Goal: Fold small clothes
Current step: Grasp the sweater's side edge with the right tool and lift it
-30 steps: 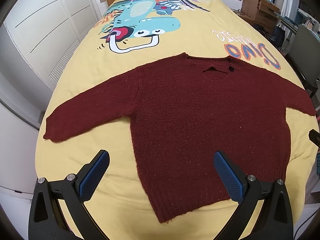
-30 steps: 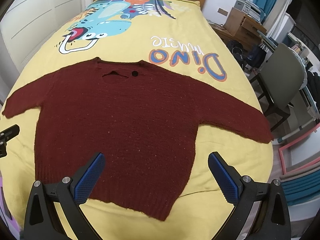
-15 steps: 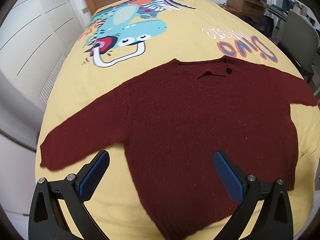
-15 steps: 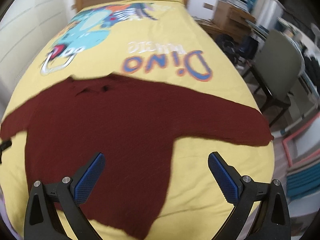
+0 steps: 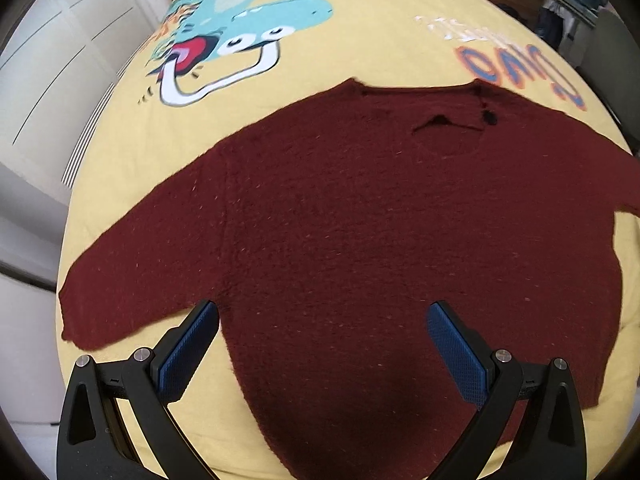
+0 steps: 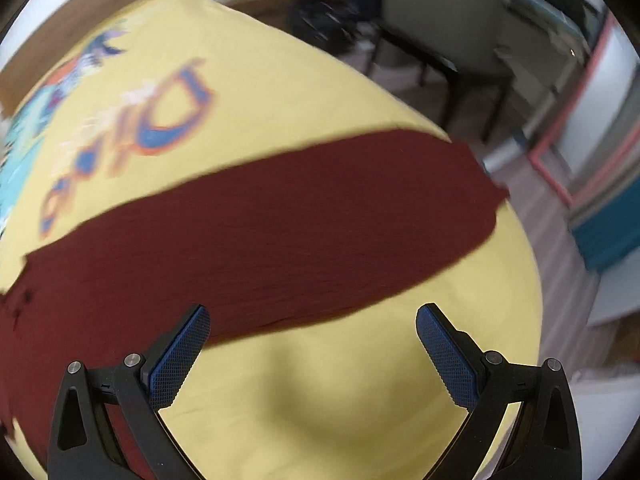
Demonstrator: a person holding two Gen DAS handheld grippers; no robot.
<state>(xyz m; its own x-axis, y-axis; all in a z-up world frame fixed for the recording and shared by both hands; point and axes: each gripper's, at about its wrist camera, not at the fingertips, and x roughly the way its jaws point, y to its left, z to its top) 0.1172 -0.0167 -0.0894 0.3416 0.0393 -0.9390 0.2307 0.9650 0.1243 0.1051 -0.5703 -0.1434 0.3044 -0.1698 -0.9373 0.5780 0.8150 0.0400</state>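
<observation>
A dark red knit sweater (image 5: 360,232) lies flat on the yellow bedspread (image 5: 360,48), neck away from me, sleeves spread. Its left sleeve (image 5: 132,276) runs toward the bed's left edge. My left gripper (image 5: 322,316) is open and empty, hovering over the sweater's lower body near the left armpit. In the right wrist view, the right sleeve (image 6: 320,216) stretches across the bedspread (image 6: 320,380) to its cuff (image 6: 480,196) near the bed's right edge. My right gripper (image 6: 312,320) is open and empty, just below the sleeve. That view is blurred.
The bedspread has a dinosaur print (image 5: 240,32) and lettering (image 5: 520,64). White wardrobe doors (image 5: 60,60) stand left of the bed. A grey chair (image 6: 440,40), a pink frame (image 6: 568,128) and floor lie right of the bed.
My left gripper has moved in closer over the sweater. My right gripper has swung right and lower, from the sweater's body to its right sleeve. Both stay open.
</observation>
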